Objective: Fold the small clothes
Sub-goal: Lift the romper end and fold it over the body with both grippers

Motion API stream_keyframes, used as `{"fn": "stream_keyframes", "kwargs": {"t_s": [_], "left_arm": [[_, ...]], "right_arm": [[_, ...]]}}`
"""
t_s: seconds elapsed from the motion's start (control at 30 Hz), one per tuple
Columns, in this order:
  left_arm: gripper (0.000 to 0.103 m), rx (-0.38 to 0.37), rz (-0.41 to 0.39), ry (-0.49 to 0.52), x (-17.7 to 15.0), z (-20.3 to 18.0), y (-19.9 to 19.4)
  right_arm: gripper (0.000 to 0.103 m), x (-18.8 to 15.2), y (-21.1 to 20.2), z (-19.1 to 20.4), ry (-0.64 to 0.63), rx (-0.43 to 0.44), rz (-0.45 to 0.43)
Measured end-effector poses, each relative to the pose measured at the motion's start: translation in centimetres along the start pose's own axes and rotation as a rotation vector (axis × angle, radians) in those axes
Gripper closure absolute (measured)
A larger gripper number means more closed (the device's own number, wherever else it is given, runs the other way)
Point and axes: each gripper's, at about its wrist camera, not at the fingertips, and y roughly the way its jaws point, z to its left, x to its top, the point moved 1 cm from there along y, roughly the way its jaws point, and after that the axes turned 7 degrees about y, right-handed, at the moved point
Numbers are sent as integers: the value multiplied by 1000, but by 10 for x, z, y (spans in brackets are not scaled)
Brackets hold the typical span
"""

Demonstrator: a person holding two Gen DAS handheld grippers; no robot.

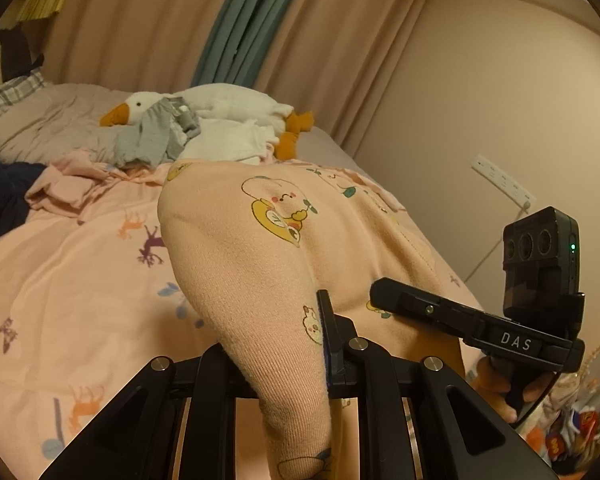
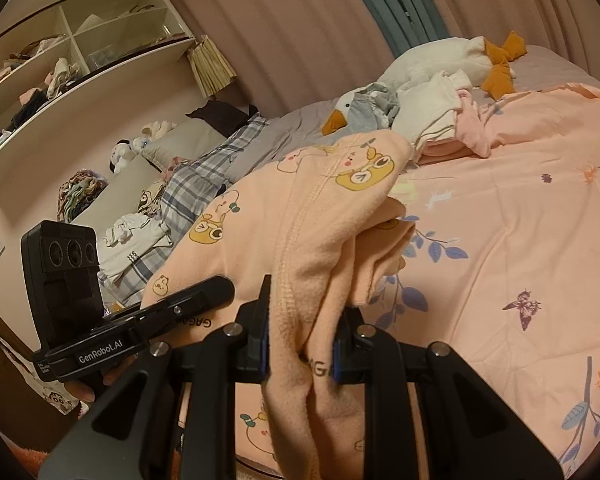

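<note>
Here I have both grippers clamped on the peach cartoon-print garment: my left gripper pinches 1 edge, my right gripper pinches a bunched fold, and the cloth hangs between them above the pink bedsheet. Farther back lie a pink garment, a grey garment and a white goose plush, then the curtains.

Warm, dim light fills a bedroom. Beige curtains with a grey-green panel hang behind the bed, which wears a pink animal-print sheet. A power strip sits on the cream wall. Open white shelves hold heaped clothes.
</note>
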Motion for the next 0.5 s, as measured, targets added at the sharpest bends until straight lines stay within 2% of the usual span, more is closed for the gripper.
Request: {"fn": "stream_keyframes", "kwargs": {"t_s": [0.5], "left_arm": [[87,45,6,4,-1,8,-5]], "right_arm": [[80,2,15,10,-21,10,17]]}}
